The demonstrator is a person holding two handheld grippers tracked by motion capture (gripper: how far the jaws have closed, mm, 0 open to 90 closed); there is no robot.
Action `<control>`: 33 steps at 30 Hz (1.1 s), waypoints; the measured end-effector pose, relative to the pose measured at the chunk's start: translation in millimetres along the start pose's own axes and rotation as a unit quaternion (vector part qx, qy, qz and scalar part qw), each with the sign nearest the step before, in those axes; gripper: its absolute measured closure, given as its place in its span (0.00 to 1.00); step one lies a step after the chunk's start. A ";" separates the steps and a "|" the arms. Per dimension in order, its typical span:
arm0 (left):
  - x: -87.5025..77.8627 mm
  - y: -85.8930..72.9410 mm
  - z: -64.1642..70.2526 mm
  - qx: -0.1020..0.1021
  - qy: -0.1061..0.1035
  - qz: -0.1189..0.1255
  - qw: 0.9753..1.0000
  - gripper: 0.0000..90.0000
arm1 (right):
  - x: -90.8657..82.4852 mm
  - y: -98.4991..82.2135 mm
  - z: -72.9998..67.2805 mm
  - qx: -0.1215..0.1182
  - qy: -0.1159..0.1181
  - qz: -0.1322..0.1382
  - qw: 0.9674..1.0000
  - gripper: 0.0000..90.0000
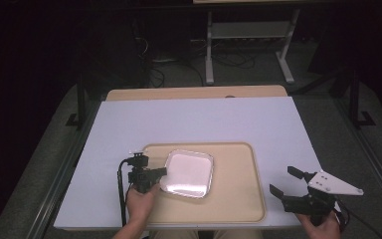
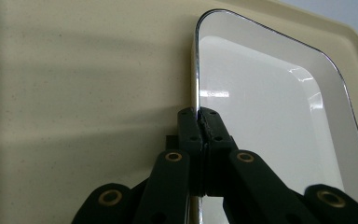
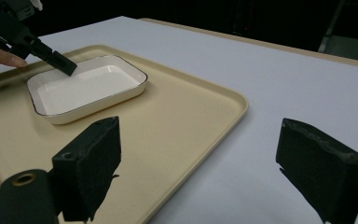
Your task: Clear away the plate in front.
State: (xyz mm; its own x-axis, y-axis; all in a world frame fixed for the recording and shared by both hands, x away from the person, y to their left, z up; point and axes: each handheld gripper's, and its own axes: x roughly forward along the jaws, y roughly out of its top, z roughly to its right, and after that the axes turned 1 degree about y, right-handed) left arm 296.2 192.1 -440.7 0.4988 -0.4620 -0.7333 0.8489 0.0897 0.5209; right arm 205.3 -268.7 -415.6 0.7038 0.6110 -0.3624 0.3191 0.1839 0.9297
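On the white table [image 1: 194,119], a beige tray [image 1: 238,199] holds a white dish [image 1: 189,172] at its left part. Left gripper [image 1: 160,172] is clamped on the dish's left rim; right gripper [image 1: 284,181] hangs released right of the tray. Dish looks stiff, glazed, slippery, likely breakable, so rim's the hold.

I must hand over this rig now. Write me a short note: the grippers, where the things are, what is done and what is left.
Left gripper: shut on the left rim of the white dish.
Right gripper: open, holds nothing, over the table to the right of the tray.
The dish is on the beige tray, in its left half.
Done: the dish is gripped.
Left: probably to lift or move the dish; where to, I cannot tell.
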 end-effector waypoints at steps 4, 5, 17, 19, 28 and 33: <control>-0.9 -3.5 4.3 -0.010 0.011 0.006 1.000 0.97 | -0.2 0.0 -0.3 -0.002 -0.001 0.001 1.000 0.14; -1.0 -4.0 5.0 -0.012 0.014 0.005 1.000 0.97 | -0.2 -0.1 -0.2 -0.001 -0.001 0.001 1.000 0.14; -3.2 -14.6 13.4 -0.037 0.022 0.016 0.999 0.87 | 0.7 -0.2 -2.1 -0.011 -0.004 -0.006 1.000 0.14; -3.8 -15.9 14.0 -0.039 0.021 0.016 0.999 0.87 | 0.6 -0.2 -2.1 -0.010 -0.004 -0.006 1.000 0.15; -8.9 -24.2 16.8 -0.035 0.016 0.012 0.999 0.84 | 1.3 0.0 -2.2 -0.013 -0.001 -0.005 1.000 0.15; -11.0 -28.1 19.1 -0.031 0.012 0.008 0.999 0.82 | 1.2 -0.1 -2.2 -0.015 -0.002 -0.006 1.000 0.14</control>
State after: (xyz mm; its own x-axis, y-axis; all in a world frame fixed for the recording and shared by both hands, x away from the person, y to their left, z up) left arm 263.5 177.9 -438.9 0.5165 -0.4384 -0.7356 0.8492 0.1524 0.5055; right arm 204.8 -266.3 -416.0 0.7022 0.6058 -0.3741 0.3093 0.2137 0.9266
